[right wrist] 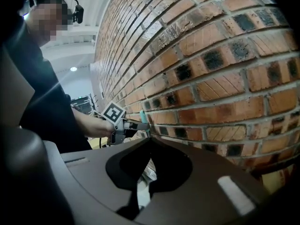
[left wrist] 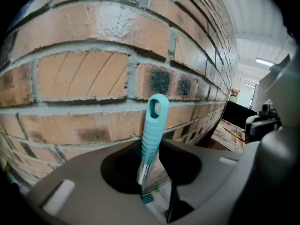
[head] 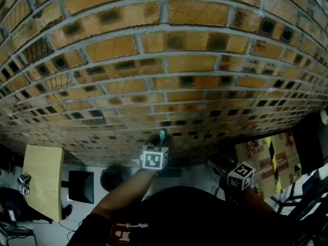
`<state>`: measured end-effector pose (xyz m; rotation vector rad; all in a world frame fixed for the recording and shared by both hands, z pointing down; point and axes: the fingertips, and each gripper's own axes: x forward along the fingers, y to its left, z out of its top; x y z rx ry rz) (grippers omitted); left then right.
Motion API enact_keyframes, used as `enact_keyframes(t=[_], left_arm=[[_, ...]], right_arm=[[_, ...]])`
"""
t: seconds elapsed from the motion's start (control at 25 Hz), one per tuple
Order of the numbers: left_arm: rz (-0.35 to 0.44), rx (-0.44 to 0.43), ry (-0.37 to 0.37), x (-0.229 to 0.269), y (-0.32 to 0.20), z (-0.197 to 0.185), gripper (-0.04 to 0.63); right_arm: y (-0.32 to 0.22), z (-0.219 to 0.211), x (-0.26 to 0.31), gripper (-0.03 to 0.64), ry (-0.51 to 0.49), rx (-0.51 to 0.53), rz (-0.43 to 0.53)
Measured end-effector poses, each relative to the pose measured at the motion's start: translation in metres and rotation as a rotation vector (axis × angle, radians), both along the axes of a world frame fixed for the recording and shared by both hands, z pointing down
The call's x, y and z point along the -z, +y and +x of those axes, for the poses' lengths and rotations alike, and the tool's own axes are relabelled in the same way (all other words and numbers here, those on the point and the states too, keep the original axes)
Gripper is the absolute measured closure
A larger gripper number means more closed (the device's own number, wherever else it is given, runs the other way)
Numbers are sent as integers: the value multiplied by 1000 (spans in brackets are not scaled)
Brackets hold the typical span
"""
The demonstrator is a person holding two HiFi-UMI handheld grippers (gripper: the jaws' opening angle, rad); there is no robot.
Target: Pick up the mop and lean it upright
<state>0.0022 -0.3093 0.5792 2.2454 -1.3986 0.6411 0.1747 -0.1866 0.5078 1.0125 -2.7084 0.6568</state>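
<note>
The mop shows only as its teal handle grip (head: 162,136) with a hang hole and a bit of metal shaft (left wrist: 144,170), standing upright close against the brick wall (head: 169,60). My left gripper (head: 161,143) is shut on the shaft just below the teal grip (left wrist: 154,125), which rises between the jaws in the left gripper view. The right gripper view shows that left gripper (right wrist: 136,125) from the side, at the teal grip (right wrist: 148,128) by the wall. My right gripper (head: 219,166) hangs to the right, shut, with nothing in it (right wrist: 150,142). The mop head is hidden.
The brick wall fills the front. On the floor at the left are a yellow table (head: 43,181), a black stool (head: 81,186) and a round dark object (head: 114,178). Cardboard boxes with yellow-black tape (head: 269,158) lie at the right.
</note>
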Motion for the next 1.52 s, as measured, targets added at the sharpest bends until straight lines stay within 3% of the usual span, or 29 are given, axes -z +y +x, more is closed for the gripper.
enact_keyframes(t=[0.28,0.52,0.72,0.96,1.52], left_arm=[[91,-76,-41,35,34,-42,489],[124,-187,-55,88,53,-57,489],[170,-227,15,150,59,-63,489],[266,-279,69,240,64,-63,489],[433,-357,243,420,72,-61,491]], right_arm=[[-8,-9,16,603,25,33,49],[-21,-27,80,603,21,61,128],[-22,-44,136,603,49,125,209],[-28,-58,188,603,32,157,232],[-23,-87,304,603,3,255,405]])
